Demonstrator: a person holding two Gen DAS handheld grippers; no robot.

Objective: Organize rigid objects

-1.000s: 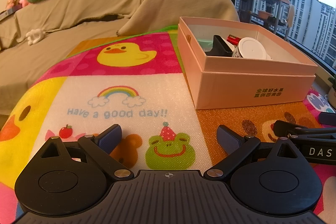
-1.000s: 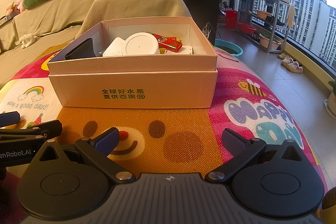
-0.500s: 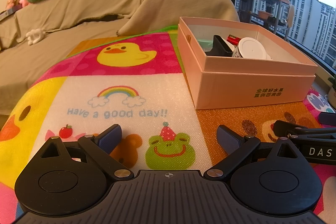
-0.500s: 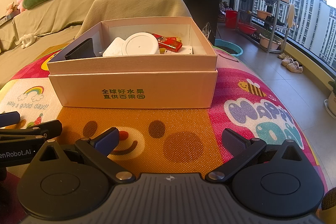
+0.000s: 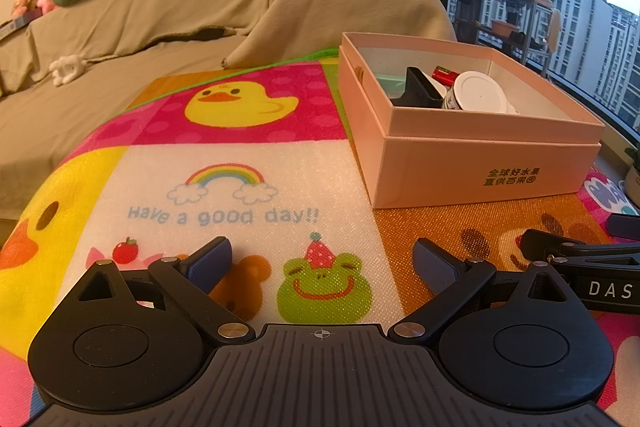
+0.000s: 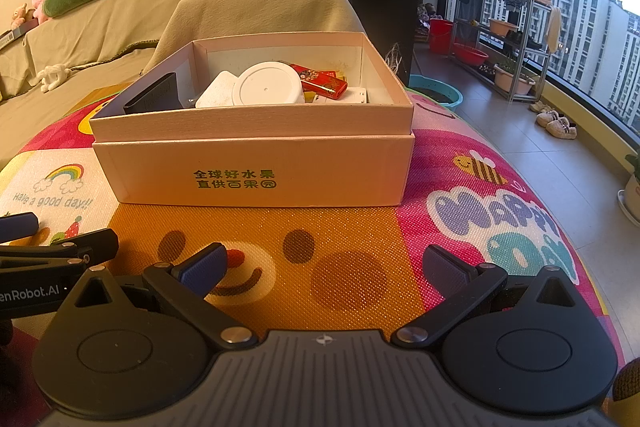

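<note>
The pink cardboard box (image 6: 256,163) sits on the cartoon play mat (image 6: 360,235), at 12 o'clock in the right wrist view and at 2 o'clock in the left wrist view. Inside it lie a white round lid (image 6: 269,83), a black case (image 6: 154,95) at 9 o'clock and a red packet (image 6: 320,79) at 2 o'clock. The right gripper (image 6: 325,267) and the left gripper (image 5: 322,261) both have their fingers spread apart, holding nothing, above the mat near the box. A beige sofa (image 5: 160,11) stands behind.
</note>
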